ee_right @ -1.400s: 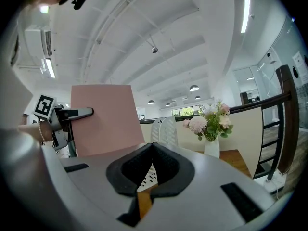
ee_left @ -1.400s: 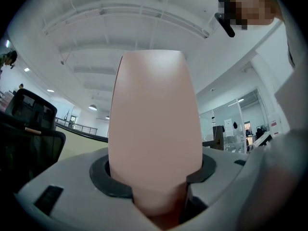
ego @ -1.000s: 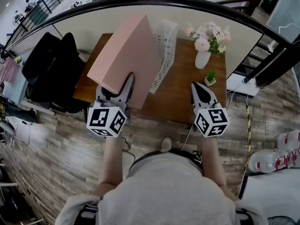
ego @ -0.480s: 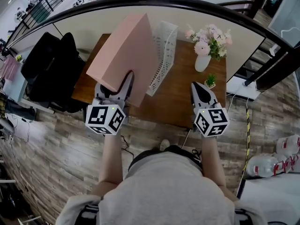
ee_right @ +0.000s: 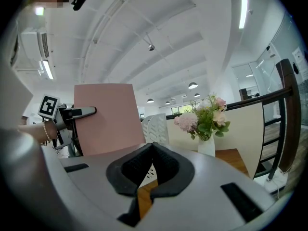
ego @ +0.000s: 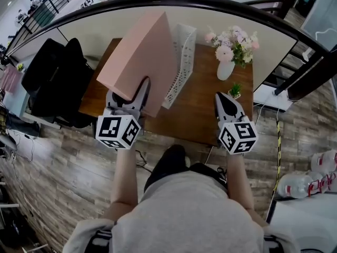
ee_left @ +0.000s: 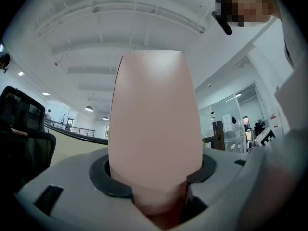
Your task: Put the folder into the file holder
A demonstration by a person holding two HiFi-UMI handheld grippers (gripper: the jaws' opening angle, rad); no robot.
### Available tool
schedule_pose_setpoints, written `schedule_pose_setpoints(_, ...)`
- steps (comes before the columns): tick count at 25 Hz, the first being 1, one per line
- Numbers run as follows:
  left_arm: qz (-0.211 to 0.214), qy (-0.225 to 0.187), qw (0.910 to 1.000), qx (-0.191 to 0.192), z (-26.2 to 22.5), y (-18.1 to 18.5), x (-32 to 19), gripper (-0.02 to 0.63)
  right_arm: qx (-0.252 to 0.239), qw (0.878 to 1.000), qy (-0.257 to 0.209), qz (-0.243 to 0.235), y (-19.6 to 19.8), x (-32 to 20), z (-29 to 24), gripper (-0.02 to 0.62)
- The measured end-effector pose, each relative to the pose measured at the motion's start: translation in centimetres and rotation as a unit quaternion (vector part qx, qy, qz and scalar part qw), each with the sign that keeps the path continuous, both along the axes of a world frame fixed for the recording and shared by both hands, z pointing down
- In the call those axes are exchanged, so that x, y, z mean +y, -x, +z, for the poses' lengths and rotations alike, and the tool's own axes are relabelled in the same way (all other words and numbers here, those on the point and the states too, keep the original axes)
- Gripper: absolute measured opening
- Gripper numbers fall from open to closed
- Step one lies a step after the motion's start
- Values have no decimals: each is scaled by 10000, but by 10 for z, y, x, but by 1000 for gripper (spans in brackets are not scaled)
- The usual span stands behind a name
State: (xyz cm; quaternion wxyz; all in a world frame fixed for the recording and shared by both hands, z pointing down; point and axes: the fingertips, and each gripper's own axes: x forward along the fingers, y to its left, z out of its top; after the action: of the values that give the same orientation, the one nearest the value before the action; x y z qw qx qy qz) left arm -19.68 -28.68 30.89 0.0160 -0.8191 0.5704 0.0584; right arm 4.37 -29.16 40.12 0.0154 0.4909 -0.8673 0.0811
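A large pink folder [ego: 138,62] stands on edge above the left half of the wooden table [ego: 205,117], with my left gripper [ego: 129,96] shut on its near lower edge. In the left gripper view the folder [ee_left: 154,124] fills the middle and rises out of the jaws. A white perforated file holder [ego: 182,62] stands just right of the folder, partly hidden by it. My right gripper [ego: 224,100] hovers over the table's near right side, shut and with nothing in it [ee_right: 153,149]. From there the folder [ee_right: 108,119] shows left of the file holder [ee_right: 156,128].
A white vase of pink flowers [ego: 230,49] and a tiny potted plant [ego: 235,88] stand at the table's right back. A black chair [ego: 50,80] is left of the table. A curved railing wall [ego: 274,41] runs behind it. Bottles [ego: 308,178] lie on the floor at right.
The left gripper and folder have shifted a little to the left. The person's dark leg has come forward under the table's near edge. The right gripper has stayed put.
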Motion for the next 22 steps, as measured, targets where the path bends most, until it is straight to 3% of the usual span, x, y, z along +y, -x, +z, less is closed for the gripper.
schedule_pose_setpoints(17,315,-5,9994,-159,-4,-21,-41,295,-11,10000,7,51,0,-13,4,9)
schedule_pose_setpoints(22,213,-65,9996,-159,-7,-24,-51,293,18,10000,57,-1,0,-16,6,9)
